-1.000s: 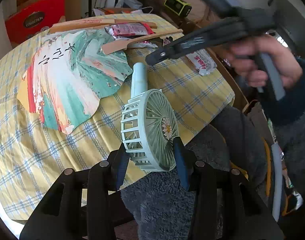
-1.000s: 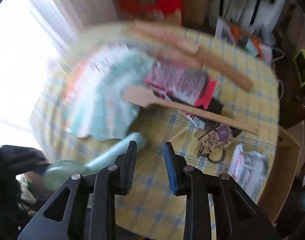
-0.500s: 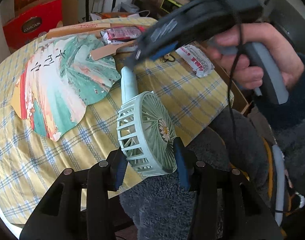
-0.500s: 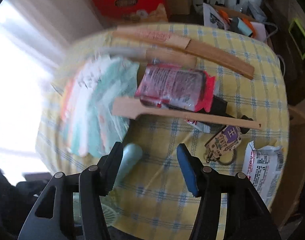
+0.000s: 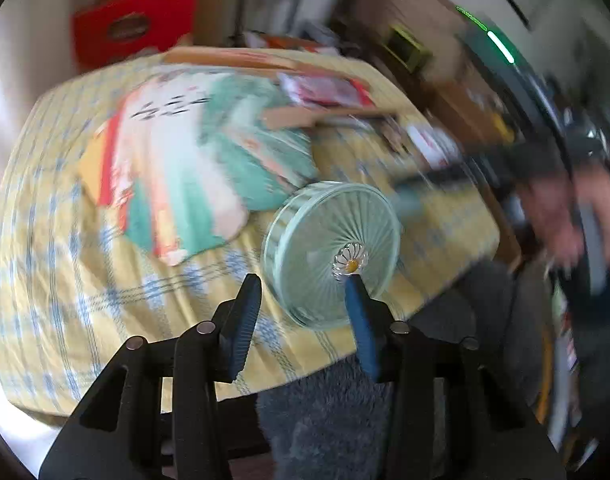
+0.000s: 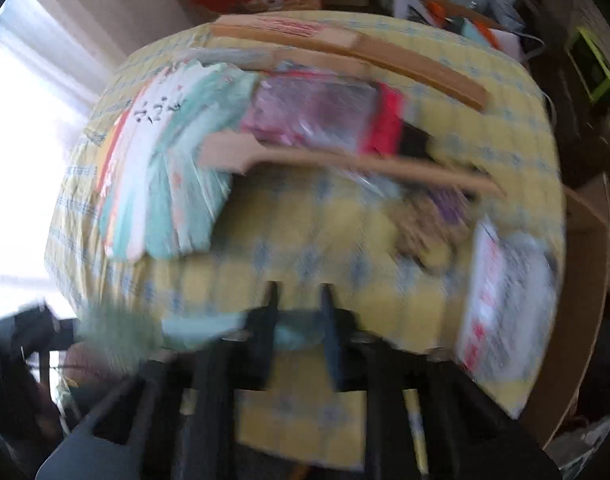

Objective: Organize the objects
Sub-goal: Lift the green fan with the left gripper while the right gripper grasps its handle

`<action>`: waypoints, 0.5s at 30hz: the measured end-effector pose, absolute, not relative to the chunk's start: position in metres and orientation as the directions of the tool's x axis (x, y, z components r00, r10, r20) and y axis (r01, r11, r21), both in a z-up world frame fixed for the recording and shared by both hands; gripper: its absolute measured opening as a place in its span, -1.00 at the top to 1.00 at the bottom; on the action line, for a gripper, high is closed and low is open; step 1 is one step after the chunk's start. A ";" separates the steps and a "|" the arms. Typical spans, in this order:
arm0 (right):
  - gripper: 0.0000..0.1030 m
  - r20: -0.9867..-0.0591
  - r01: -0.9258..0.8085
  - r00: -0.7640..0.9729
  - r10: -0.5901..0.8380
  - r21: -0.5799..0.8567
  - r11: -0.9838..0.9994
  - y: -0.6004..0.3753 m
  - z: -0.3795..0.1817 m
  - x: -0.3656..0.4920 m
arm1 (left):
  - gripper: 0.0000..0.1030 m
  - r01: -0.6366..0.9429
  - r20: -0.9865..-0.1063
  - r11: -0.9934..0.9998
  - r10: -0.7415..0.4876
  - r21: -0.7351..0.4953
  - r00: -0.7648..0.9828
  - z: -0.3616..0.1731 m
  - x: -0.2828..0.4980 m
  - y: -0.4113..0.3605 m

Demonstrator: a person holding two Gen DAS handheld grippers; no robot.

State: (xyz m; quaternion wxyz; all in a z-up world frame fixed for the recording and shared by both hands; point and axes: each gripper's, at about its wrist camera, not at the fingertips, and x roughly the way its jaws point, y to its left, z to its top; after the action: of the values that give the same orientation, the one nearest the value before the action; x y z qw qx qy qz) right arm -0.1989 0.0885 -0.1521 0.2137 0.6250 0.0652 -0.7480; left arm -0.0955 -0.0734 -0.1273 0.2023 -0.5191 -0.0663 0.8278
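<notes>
The mint handheld fan [image 5: 333, 248] sits between the left gripper [image 5: 301, 300]'s half-open jaws; its handle lies in the right gripper [image 6: 297, 312]'s just-closing jaws. At 10 o'clock on the yellow-checked surface [image 5: 65, 280] lies a paper fan [image 5: 193, 168].

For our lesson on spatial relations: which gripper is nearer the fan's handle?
Right. The right gripper, whose jaws have just been closing, clamps the fan's handle between them; the left gripper sits at the fan's round head.
</notes>
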 end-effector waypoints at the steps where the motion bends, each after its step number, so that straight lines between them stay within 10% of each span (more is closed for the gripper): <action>1: 0.80 -0.968 0.412 -0.124 -0.218 0.149 -0.899 0.091 -0.151 -0.190 | 0.22 -0.251 -0.817 -0.897 0.437 -0.365 -0.375 -0.128 -0.097 -0.079; 7: 0.74 -0.961 0.616 -0.184 -0.207 0.051 -0.786 0.090 -0.136 -0.150 | 0.21 -0.285 -0.822 -0.898 0.426 -0.335 -0.378 -0.126 -0.100 -0.073; 11: 0.06 -0.918 0.721 -0.302 -0.258 -0.043 -0.692 0.083 -0.116 -0.135 | -0.16 -0.324 -0.806 -0.869 0.478 -0.374 -0.350 -0.130 -0.101 -0.067; 15: -0.09 -0.921 0.804 -0.270 -0.280 -0.055 -0.593 0.068 -0.129 -0.119 | -0.24 -0.348 -0.789 -0.855 0.500 -0.385 -0.357 -0.133 -0.108 -0.064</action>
State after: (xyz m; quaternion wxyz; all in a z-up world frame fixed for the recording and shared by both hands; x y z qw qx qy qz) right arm -0.1193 0.0682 -0.1286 0.3614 0.4842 0.2704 -0.7496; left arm -0.1079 -0.0636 -0.1332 0.2586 -0.5046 -0.0755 0.8203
